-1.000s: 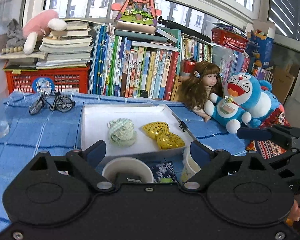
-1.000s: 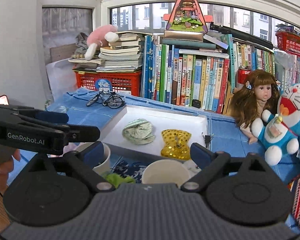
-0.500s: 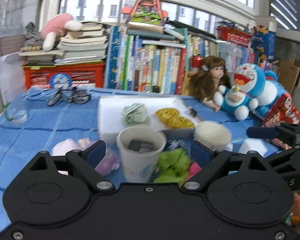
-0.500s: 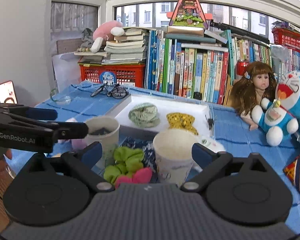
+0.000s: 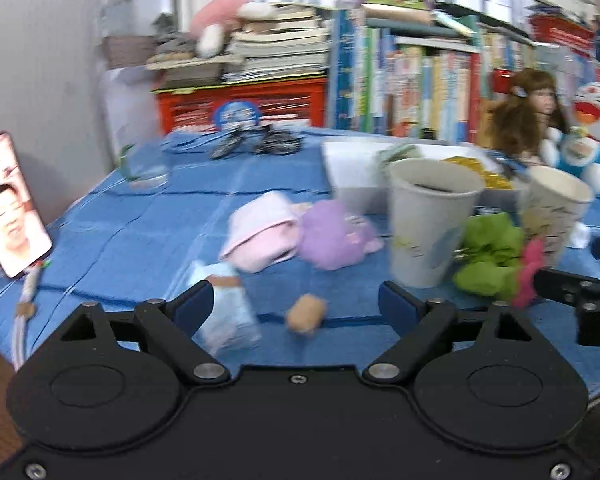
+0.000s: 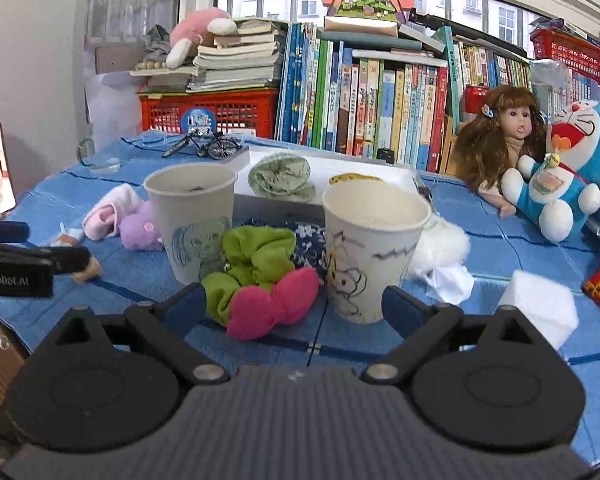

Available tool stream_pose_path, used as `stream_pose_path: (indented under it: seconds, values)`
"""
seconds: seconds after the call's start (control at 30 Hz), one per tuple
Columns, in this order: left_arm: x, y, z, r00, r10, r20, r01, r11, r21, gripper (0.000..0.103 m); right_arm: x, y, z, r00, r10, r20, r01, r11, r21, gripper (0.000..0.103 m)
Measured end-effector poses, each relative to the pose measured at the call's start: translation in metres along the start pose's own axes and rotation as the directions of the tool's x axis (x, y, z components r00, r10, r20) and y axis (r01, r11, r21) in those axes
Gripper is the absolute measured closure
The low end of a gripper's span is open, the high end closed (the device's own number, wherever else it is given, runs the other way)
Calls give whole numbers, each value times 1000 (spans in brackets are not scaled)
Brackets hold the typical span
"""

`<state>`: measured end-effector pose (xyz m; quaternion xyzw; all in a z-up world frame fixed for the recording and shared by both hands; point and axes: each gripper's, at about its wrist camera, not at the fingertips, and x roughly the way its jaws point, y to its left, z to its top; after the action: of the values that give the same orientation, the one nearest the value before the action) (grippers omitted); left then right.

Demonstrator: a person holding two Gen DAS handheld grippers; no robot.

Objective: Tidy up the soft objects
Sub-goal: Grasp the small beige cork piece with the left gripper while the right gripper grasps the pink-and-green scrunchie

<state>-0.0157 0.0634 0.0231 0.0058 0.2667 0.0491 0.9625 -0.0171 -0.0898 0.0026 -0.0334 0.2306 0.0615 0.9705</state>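
A green scrunchie (image 6: 256, 258) and a pink bow (image 6: 274, 306) lie together on the blue cloth (image 6: 512, 248), just ahead of the right gripper (image 6: 291, 302) and nearer its left finger, not touching either finger. The right gripper's fingers stand wide apart with nothing gripped; its jaws have just been closing a little, with the bow and the foot of a paper cup in the gap ahead of them. That drawn-on paper cup (image 6: 374, 248) stands upright just ahead of the right finger, and a second paper cup (image 6: 192, 220) stands upright beyond the left finger, the scrunchie between the two. A dark patterned cloth (image 6: 310, 242) lies behind the scrunchie, and a white fluffy piece (image 6: 444, 246) sits touching the right cup's far side. Past the right finger lies a white foam block (image 6: 540, 306). Beyond the cups, a white tray (image 6: 352, 168) holds a pale green scrunchie (image 6: 282, 178) and a yellow bow (image 6: 354, 179). The left gripper (image 5: 296, 304) also stands open, empty; its jaws have just been closing slightly. A pale blue packet (image 5: 228, 312) lies by its left finger and a small tan piece (image 5: 306, 312) lies between the fingers, touched by neither. Farther ahead lie a pink soft item (image 5: 262, 236) and a purple plush (image 5: 332, 232), touching each other. The view is blurred.
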Motion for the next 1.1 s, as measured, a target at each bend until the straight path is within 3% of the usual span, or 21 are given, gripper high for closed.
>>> stream_pose_path:
  seconds: [0.07,0.17,0.23,0.4,0.67,1.1]
  values:
    - [5,6,-4,1000,-2,-16,2,1000,-6,36,4,3,-3,1000,-9,-4,9,1000,4,12]
    - [11,8,-8,998,-47,-43,48,999,10,52,8,6,-5,1000,-17,-4,17,1000,19,20]
    - [17,5,-8,996,-73,-58,75,997,21,57,11,9,-6,1000,-19,-10,19,1000,24,24]
    - [30,-3,-11,995,-77,-61,81,995,50,63,16,20,-8,1000,-28,-6,28,1000,10,32]
    - [40,-9,-10,994,-90,-65,95,993,68,77,21,31,-7,999,-51,12,52,999,-16,33]
    - [44,-14,-10,992,-107,-62,111,991,72,78,32,36,-8,999,-46,3,46,998,-39,35]
